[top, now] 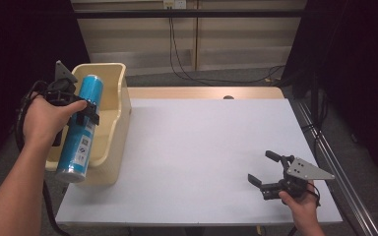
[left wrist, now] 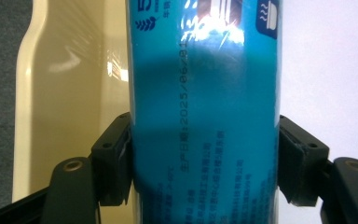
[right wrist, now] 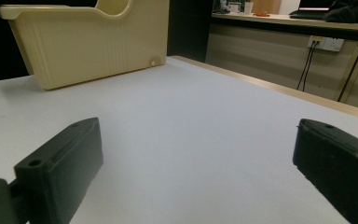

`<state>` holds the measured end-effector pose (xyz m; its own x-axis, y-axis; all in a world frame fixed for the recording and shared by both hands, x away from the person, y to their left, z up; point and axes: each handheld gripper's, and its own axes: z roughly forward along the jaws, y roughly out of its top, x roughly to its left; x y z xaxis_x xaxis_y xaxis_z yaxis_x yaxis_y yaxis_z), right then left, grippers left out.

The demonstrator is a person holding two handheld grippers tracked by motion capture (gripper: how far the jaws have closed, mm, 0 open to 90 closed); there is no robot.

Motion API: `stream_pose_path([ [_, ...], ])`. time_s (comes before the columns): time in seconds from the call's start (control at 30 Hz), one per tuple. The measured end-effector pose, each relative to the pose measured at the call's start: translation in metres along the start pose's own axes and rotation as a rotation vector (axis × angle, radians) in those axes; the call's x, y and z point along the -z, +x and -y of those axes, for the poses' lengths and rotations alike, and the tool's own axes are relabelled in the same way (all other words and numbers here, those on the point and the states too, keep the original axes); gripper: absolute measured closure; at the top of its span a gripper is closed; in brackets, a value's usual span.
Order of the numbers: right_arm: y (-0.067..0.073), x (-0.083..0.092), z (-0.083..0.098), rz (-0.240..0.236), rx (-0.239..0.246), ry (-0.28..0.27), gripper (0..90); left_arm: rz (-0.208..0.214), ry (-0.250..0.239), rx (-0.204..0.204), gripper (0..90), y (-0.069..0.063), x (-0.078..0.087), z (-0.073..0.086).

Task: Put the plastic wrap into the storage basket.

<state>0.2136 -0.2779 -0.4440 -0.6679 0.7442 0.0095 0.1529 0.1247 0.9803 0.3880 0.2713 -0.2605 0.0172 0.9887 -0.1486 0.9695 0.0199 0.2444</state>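
A tall blue can (top: 81,129) with printed text is held over the cream plastic bin (top: 114,88) at the table's left edge, its long axis running front to back. My left gripper (top: 89,112) is shut on the blue can (left wrist: 205,116), one pad (left wrist: 116,158) pressing each side of it, with the bin's inside (left wrist: 65,93) behind. My right gripper (top: 266,169) rests low near the front right of the table, jaws wide open and nothing between them. Seen from the right gripper, its two black fingers (right wrist: 60,168) frame bare tabletop, and the bin (right wrist: 93,42) stands far off.
The white tabletop (top: 202,147) stretches between the bin and my right gripper. A wooden strip (top: 202,92) edges its far side. Cables (top: 177,54) hang down the wall behind the table. Dark floor lies to the right.
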Motion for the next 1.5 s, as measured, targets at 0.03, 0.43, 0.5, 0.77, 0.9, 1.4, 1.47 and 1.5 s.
stream_pose_path([
  [0.03, 0.0, 0.0, 0.0, 0.0, 0.0, 0.0, 1.3, 0.001, 0.006, -0.008, 32.2, 0.002, -0.001, 0.0],
  [0.43, 0.001, -0.002, 0.0, -0.007, 0.002, 0.006, 1.3, -0.003, 0.027, 0.007, 32.1, 0.009, -0.02, 0.001],
  [0.5, 0.001, -0.001, 0.0, -0.006, 0.003, 0.007, 1.3, -0.002, 0.029, 0.007, 32.0, 0.008, -0.021, 0.002],
  [0.77, 0.001, -0.001, 0.001, -0.008, 0.002, 0.008, 1.3, 0.0, 0.031, -0.004, 31.9, 0.007, -0.024, 0.003],
  [0.9, 0.001, -0.002, 0.001, -0.01, 0.003, 0.009, 1.3, -0.001, 0.034, -0.009, 31.9, 0.007, -0.026, 0.003],
  [1.4, 0.001, -0.002, 0.001, -0.011, 0.002, 0.008, 1.3, -0.023, 0.05, -0.02, 31.8, 0.003, -0.031, 0.0],
  [1.47, 0.001, -0.002, 0.001, -0.013, 0.004, 0.009, 1.3, -0.027, 0.051, -0.025, 31.8, 0.003, -0.031, 0.0],
  [1.5, 0.001, -0.002, 0.001, -0.013, 0.005, 0.008, 1.3, -0.029, 0.054, -0.021, 31.7, 0.002, -0.03, -0.001],
])
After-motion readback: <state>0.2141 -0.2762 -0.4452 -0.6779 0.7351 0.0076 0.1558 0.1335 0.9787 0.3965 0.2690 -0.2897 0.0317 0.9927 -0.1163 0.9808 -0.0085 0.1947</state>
